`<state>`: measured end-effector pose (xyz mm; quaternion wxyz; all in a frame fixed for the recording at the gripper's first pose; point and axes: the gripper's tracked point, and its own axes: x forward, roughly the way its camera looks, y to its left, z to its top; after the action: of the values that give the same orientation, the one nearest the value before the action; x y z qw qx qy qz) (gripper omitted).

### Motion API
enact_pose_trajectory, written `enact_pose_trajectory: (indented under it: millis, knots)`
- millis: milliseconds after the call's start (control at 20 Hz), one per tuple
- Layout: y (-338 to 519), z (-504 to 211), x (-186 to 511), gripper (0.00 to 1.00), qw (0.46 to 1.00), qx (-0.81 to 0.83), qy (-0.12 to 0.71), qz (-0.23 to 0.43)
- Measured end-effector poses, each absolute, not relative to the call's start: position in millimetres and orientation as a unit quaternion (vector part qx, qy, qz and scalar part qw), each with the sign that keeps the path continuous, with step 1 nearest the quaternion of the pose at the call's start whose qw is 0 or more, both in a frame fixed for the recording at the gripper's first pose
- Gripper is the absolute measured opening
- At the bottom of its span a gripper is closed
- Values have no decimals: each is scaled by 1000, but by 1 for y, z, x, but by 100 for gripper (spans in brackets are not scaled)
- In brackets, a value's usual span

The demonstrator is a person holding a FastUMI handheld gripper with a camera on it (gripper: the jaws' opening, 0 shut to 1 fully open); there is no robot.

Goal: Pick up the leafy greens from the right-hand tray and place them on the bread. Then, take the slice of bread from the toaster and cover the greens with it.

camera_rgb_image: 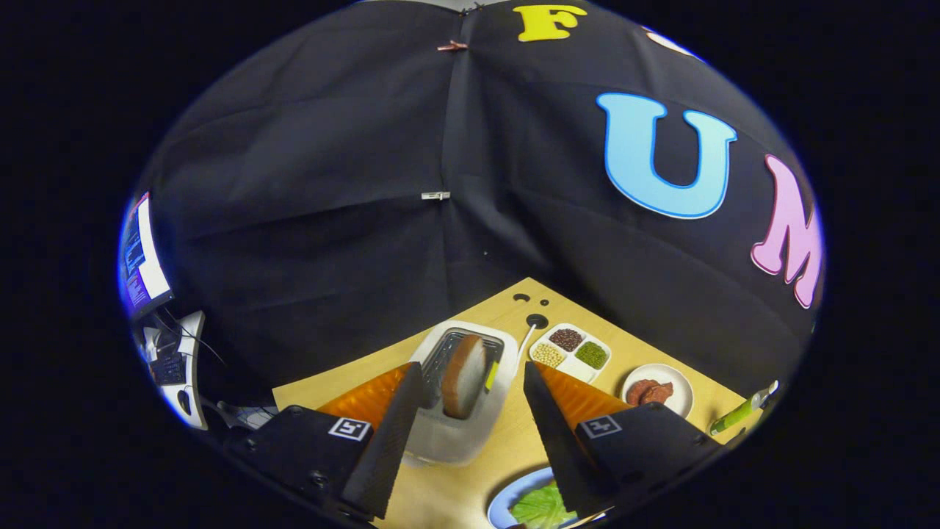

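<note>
I hold the claw [474, 400] above the desk [507, 448], its fingers spread wide and pinching nothing. I take the toaster [459, 393] as my reference. It stands just ahead of the claw, seen in the gap between the two fingers, with the slice of bread [464, 375] upright in its slot and standing proud of the top, which leaves edges free for a grip. The claw appears lined up on that slice, so I judge the bread pick to be the step in hand.

The leafy greens [542, 507] lie on a blue plate [507, 499] nearer to me than the toaster, under the right finger; I cannot tell whether bread lies beneath them. Beyond the toaster to its right sits a divided dish [571, 351] of beans, placed clear of the working path. Further right again is a small white plate [679, 389] of reddish food, then a green-handled tool [738, 415] at the desk edge.
</note>
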<state>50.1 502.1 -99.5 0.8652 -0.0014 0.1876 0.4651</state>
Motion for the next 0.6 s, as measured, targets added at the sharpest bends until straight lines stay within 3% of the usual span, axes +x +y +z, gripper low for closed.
enact_pose_trajectory:
  millis: [250, 600]
  knots:
    - [546, -130, 60, 90, 866, -32, 217, 449]
    - [555, -159, 101, 46, 885, -28, 264, 383]
